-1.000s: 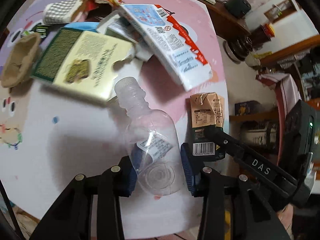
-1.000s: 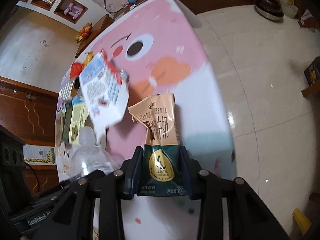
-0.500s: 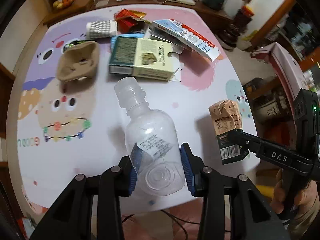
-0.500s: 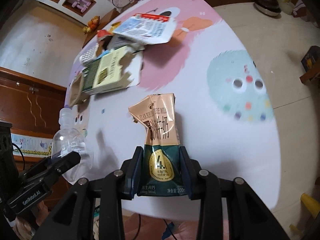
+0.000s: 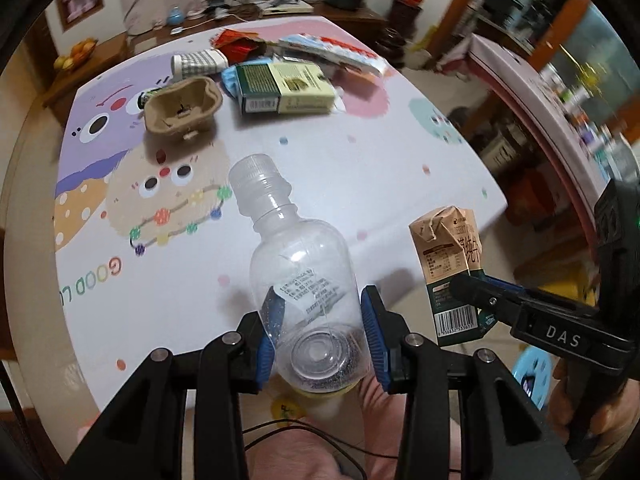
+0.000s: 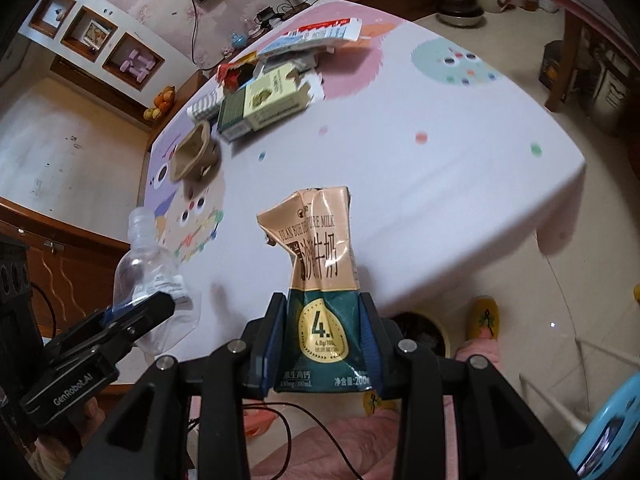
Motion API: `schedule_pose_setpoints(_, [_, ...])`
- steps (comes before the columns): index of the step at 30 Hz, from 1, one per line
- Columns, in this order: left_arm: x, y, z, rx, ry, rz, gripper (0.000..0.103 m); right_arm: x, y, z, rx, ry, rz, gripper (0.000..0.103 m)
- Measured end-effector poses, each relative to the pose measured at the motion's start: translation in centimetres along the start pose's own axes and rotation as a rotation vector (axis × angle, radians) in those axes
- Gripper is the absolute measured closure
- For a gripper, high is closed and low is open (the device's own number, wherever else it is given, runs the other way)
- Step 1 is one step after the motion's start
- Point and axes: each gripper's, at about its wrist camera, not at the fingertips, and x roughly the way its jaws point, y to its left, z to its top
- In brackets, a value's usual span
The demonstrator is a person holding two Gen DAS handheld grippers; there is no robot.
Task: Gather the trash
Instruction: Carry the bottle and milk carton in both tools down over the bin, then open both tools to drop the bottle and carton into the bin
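My left gripper point(image 5: 320, 332) is shut on a clear plastic bottle point(image 5: 296, 264), held above the table's near edge; the bottle also shows in the right wrist view point(image 6: 148, 276). My right gripper point(image 6: 322, 344) is shut on a crumpled brown and green milk carton point(image 6: 320, 280), which also shows in the left wrist view point(image 5: 452, 268). More trash lies at the far side of the table point(image 5: 320, 168): a brown pulp cup holder point(image 5: 182, 108), a green and cream box point(image 5: 284, 88), a checked paper cup point(image 5: 196, 62), a red wrapper point(image 5: 240, 42) and a white, blue and red carton point(image 5: 332, 52).
The table wears a cartoon-print cloth point(image 6: 400, 152). A wooden sideboard point(image 5: 280, 12) with cables stands behind it. Below the near edge are a dark bin point(image 6: 420, 336), a yellow slipper point(image 6: 486, 316), a blue stool point(image 6: 612, 432) and tiled floor to the right.
Both grippers have pulled back and up from the table with the bottle and the carton, so the whole table top now shows. The trash pile has not moved.
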Motion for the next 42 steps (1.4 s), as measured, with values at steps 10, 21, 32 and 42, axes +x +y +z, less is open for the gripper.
schedule_pose_setpoints(10, [1.5,-2.4,-6.3,0.090,0.058,-0.042,0.065,0.2,-0.9,-7.2,0.063,0.055,-0.051,0.068])
schedule_pose_setpoints(21, [9.8,-5.5,-13.9,0.081,0.095,-0.023,0.064,7.2,-7.4,-12.4,0.135,0.141,-0.083,0.067])
schedule_pose_setpoints(32, [24.0,-4.5,-20.6,0.056,0.132,0.067,0.063,20.8,-15.5,-16.7,0.178,0.244,-0.094,0.067])
schedule_pose_setpoints(42, [32.2,-4.3,-22.3,0.122,0.163,0.087,0.061,30.7,-19.5,-17.7,0.150,0.290,-0.129,0.064])
